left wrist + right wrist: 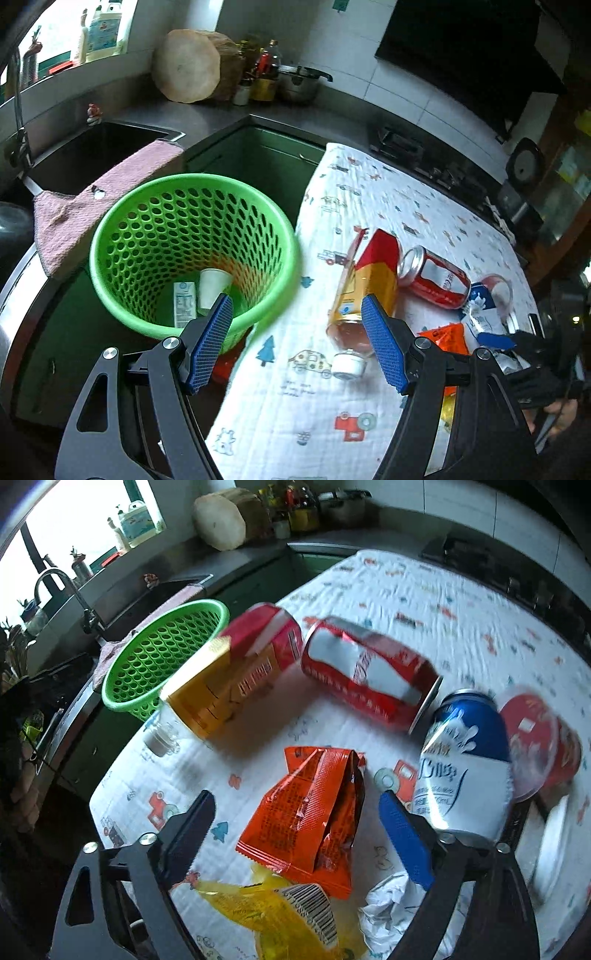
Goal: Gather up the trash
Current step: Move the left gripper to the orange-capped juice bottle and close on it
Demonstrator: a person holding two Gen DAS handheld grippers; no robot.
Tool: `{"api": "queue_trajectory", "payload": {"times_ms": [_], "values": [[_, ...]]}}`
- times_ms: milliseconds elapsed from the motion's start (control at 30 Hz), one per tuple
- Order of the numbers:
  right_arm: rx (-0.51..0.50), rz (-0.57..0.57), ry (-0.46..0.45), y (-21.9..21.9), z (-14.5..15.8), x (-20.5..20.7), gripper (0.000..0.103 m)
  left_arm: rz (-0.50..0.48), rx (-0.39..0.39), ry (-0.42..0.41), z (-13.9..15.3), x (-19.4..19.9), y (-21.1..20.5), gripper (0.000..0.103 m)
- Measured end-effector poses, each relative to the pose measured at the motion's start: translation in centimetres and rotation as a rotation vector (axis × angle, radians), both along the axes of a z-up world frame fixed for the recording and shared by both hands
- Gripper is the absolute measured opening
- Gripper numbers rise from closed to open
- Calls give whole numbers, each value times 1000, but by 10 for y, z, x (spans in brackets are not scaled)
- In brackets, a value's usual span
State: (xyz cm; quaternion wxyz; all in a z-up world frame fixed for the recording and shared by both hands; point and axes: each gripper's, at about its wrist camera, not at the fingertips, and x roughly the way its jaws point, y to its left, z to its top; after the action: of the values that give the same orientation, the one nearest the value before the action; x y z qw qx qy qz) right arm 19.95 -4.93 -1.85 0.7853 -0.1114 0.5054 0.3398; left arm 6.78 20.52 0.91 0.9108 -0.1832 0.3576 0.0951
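Left wrist view — looks steeply down on green basket (192, 254) and surface (295, 406) edge. Right wrist view — closer, over the litter; both share basket and red can (369, 675).

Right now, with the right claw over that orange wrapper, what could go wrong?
The right claw is open around the orange wrapper; the crinkled foil may slip out. The blue and white can lies close beside one finger and could get nudged and roll. The green basket sits off the cloth, so a carried wrapper might drop short.
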Motion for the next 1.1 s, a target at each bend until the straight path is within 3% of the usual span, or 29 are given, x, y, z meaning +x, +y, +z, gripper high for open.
{"api": "queue_trajectory", "payload": {"times_ms": [400, 733, 1100], "values": [[-1, -44, 60, 6, -22, 15, 69, -90, 48, 52, -7, 41, -35, 72], [5, -11, 73, 3, -25, 11, 52, -175, 69, 144, -33, 93, -58, 72], [23, 8, 69, 1, -22, 8, 50, -220, 95, 193, -48, 121, -69, 72]]}}
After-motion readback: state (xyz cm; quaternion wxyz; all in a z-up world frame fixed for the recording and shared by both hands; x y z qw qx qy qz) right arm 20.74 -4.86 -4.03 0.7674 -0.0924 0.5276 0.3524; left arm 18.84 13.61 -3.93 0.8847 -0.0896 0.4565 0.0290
